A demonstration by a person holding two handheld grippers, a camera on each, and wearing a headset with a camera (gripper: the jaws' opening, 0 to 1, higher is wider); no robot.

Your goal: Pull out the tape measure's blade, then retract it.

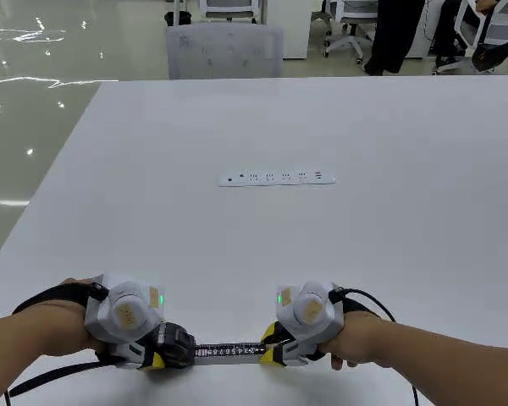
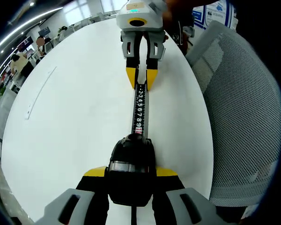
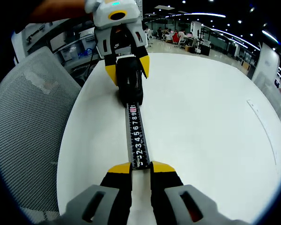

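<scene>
A black tape measure case (image 1: pixel 176 346) (image 2: pixel 131 168) (image 3: pixel 129 79) sits low over the white table near its front edge, and my left gripper (image 1: pixel 157 359) (image 2: pixel 131 172) (image 3: pixel 127 70) is shut on it. A short length of white numbered blade (image 1: pixel 229 348) (image 2: pixel 139 111) (image 3: pixel 136 138) runs out of the case toward the right. My right gripper (image 1: pixel 269 348) (image 3: pixel 140 168) (image 2: pixel 140 77) is shut on the blade's end. The two grippers face each other along the blade.
A white power strip (image 1: pixel 276 178) lies flat at the middle of the table (image 1: pixel 322 237). A grey mesh chair (image 2: pixel 246 117) (image 3: pixel 28 126) stands right behind the near table edge. Another grey chair (image 1: pixel 224 51) is at the far edge, with office chairs and a person beyond.
</scene>
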